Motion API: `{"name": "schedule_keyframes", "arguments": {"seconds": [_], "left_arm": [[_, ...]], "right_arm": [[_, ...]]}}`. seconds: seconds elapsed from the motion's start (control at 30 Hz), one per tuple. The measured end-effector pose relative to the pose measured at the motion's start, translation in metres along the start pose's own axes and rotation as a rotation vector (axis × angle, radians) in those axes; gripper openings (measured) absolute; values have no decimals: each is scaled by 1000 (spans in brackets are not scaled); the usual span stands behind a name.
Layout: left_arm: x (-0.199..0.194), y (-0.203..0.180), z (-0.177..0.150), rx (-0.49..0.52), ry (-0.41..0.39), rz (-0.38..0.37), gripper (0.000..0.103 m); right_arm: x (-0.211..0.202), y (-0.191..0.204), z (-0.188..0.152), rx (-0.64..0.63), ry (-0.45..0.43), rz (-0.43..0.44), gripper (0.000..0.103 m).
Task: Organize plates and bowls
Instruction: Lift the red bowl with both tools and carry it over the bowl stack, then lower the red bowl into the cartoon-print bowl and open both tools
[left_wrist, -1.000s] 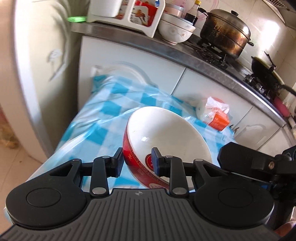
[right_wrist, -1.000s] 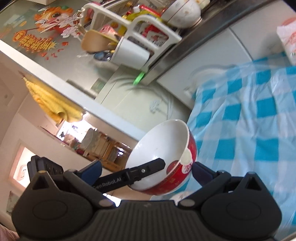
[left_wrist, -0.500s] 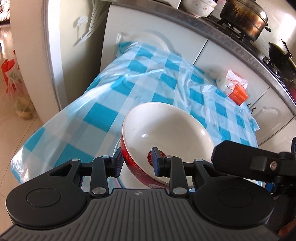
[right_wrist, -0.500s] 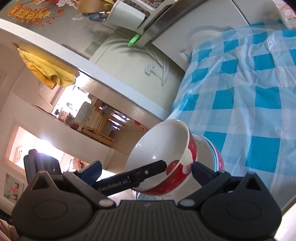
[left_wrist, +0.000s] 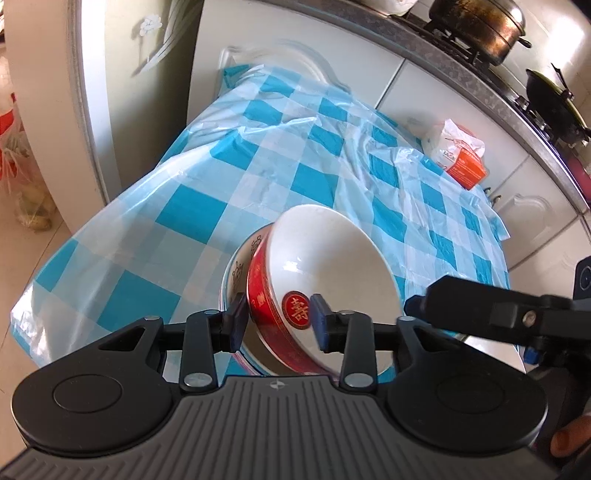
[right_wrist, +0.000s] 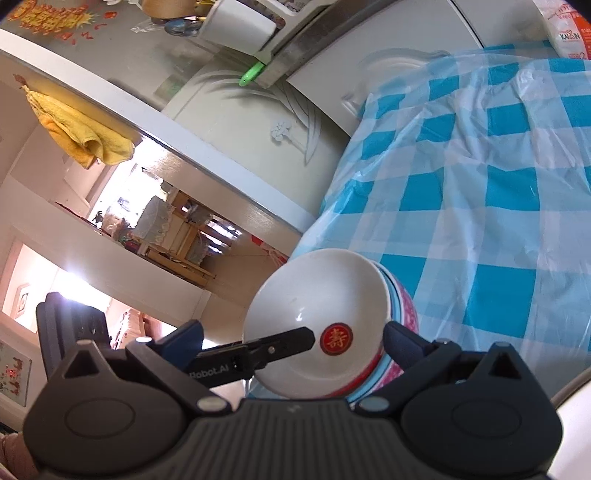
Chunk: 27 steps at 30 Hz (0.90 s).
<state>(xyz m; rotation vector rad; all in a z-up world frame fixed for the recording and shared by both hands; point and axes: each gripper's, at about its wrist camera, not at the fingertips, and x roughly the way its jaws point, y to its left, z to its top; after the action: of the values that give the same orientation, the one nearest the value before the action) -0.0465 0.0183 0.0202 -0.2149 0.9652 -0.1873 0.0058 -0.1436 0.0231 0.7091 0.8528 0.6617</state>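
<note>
Checked tablecloth; left claw pinches red bowl

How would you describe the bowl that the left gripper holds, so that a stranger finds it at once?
Look at the table with the blue and white checked cloth, at its near edge. There the left gripper pinches the rim of a tilted bowl over a stack of other bowls. Only this one has a red outside, a plain white inside and a round red emblem with a gold character.

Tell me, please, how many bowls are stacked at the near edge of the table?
2 for certain: the red bowl, tilted in the left gripper, and the patterned bowl under it. More may be hidden beneath.
</note>
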Motion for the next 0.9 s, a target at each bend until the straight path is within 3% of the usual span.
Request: {"name": "schedule_keyframes", "arguments": {"seconds": [0.17, 0.2, 0.23, 0.6, 0.67, 0.73, 0.9], "left_arm": [[-10, -1, 2, 29, -5, -27, 66], [-11, -3, 2, 48, -14, -17, 77], [-14, -5, 1, 70, -27, -5, 80], [-6, 5, 18, 71, -52, 10, 80], [-4, 1, 25, 78, -79, 18, 84], [-3, -4, 31, 74, -114, 22, 96], [6, -26, 46, 127, -186, 46, 101]], "right_arm": [[-3, -2, 1, 15, -16, 16, 103], [-4, -4, 2, 23, -22, 16, 103], [-6, -6, 2, 34, -30, 13, 103], [-31, -26, 12, 105, -147, -50, 103], [-38, -33, 16, 115, -179, -73, 103], [-46, -38, 19, 118, -213, -124, 103], [-65, -52, 24, 116, -302, -234, 103]]}}
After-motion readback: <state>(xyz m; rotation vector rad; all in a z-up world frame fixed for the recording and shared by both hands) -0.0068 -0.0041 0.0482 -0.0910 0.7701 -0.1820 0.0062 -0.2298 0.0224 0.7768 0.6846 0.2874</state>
